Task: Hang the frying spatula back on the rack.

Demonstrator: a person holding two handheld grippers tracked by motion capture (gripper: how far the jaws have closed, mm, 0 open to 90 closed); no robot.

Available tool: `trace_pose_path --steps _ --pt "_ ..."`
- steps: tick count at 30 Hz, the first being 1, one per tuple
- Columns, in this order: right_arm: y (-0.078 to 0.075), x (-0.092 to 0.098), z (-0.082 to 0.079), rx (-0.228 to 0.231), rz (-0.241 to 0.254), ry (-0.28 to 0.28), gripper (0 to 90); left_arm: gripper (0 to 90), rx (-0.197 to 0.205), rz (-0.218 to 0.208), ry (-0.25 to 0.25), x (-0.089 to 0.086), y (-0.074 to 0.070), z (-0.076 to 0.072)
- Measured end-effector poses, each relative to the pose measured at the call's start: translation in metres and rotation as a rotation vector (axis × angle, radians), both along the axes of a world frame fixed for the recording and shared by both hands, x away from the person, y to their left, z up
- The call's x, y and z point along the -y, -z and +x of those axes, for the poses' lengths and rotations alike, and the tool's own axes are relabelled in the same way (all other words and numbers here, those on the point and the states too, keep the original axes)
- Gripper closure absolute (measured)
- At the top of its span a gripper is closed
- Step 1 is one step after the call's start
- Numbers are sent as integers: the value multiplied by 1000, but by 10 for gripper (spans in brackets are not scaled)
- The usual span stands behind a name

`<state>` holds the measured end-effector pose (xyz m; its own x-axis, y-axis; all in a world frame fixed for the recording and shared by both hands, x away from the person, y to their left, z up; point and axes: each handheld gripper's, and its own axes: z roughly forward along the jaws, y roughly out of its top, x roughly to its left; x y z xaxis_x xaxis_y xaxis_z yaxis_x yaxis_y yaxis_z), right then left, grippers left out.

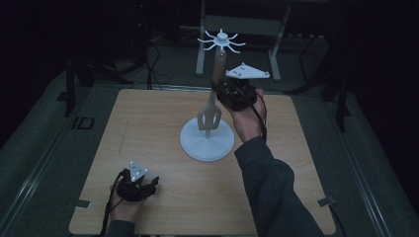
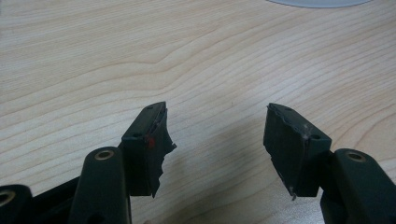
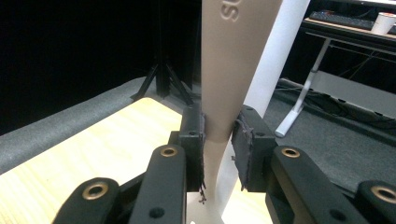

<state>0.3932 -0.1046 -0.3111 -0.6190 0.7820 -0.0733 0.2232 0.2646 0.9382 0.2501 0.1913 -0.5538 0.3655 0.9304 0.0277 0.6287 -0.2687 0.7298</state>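
Beige plastic, the handle of a slotted spatula (image 3: pixel 229 74), sits pinched between the two black jaws of the right gripper (image 3: pixel 219 140), whose pads press on either side of it. Embossed letters show near the top of the handle. Just behind it rises the white pole of a utensil stand (image 3: pixel 275 60).

In the high view, the right gripper (image 1: pixel 217 89) is held up at the far side of the table (image 1: pixel 148 128), gripping the spatula (image 1: pixel 210 111) partway along its handle; the slotted blade hangs down in front of the stand's round white base (image 1: pixel 207 143). The stand's hooked crown (image 1: pixel 221 40) spreads above.

The left gripper (image 2: pixel 217 140) has its jaws spread wide over bare wood grain, holding nothing. It rests low at the near left of the table (image 1: pixel 148 185), well apart from the stand.
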Motion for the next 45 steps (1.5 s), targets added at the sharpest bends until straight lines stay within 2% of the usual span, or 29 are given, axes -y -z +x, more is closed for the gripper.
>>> trace_pose_path --steps 6,29,38,39,45 --pt "-2 0 4 -4 -4 9 745 404 1 0 0 0 0 0" --pt "5 -1 7 -18 6 21 728 404 0 2 0 0 0 0" --pt "8 0 7 -21 14 15 610 403 0 2 -1 1 0 0" --pt "10 0 6 -21 17 16 574 403 -1 2 -1 0 0 0" --pt "11 1 5 -12 5 15 506 402 -3 4 2 1 0 0"
